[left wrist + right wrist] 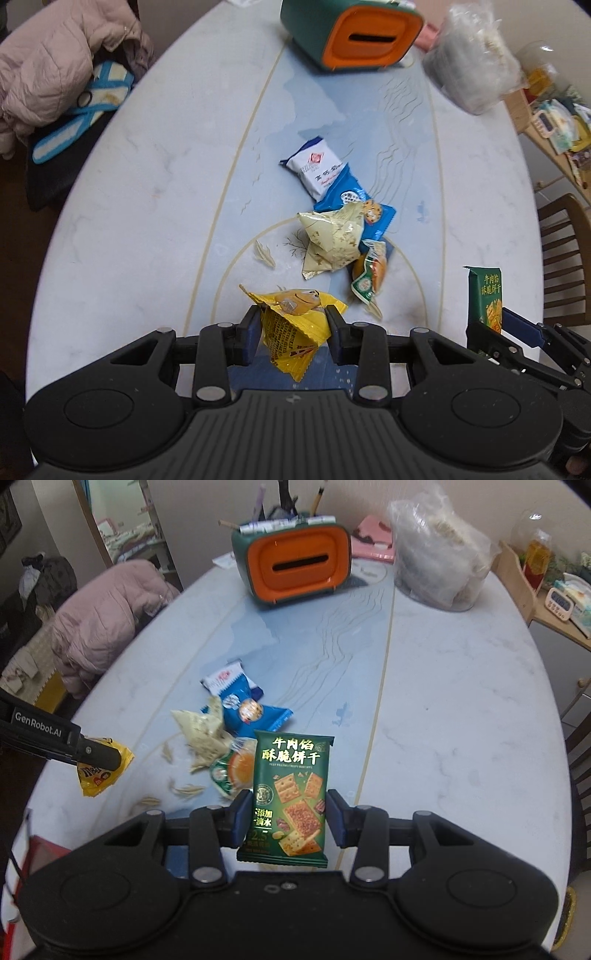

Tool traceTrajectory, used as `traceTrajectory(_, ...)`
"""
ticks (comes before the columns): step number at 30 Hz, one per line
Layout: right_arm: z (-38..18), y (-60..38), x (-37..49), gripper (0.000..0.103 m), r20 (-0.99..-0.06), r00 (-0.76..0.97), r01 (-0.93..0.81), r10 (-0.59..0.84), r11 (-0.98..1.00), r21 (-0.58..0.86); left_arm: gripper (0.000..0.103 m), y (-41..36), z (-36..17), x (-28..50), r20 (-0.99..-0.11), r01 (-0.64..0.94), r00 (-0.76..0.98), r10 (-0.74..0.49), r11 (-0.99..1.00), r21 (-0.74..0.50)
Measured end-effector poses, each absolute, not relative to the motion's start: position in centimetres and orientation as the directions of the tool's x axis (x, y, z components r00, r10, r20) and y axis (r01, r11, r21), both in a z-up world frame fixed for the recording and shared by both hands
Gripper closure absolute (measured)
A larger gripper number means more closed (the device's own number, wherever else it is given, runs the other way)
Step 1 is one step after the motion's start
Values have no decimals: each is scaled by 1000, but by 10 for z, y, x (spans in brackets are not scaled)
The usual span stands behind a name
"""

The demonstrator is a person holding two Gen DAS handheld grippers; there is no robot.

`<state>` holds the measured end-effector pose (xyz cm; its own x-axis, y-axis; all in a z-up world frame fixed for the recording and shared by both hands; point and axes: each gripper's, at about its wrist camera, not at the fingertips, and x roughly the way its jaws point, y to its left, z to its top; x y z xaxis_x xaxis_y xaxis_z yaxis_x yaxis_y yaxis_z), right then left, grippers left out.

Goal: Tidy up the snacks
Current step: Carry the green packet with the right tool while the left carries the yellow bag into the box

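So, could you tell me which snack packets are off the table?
Two: the yellow packet in the left hand-held gripper and the green cracker packet in the right.

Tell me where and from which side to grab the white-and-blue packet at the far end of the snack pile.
Grip the white-and-blue packet across its short width near the far, free end, coming from above. It lies flat on the table, and its near end is overlapped by the blue cookie packet, so the far half looks clearest. Both hand-held grippers are already full, so one must unload first.
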<state>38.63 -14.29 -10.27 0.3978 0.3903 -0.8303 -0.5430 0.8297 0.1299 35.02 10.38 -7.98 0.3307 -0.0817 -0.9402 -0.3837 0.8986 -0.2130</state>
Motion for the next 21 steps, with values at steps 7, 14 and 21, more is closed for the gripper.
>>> traceTrajectory(7,-66,-151,351,62,-795,435,-543,423,827,144,68,104,-48,311,-927,-355,368,-76,910,-215)
traceTrajectory(14,-34,-155,308,62,-764,455,-550,457,819,162,68,99,-23,269,-916,-317,396,-65,927,-203)
traceTrajectory(21,-12,-152,261,62,-743,464,-574,482,802,161,68,94,-2,227,-910,-284,410,-62,940,-192)
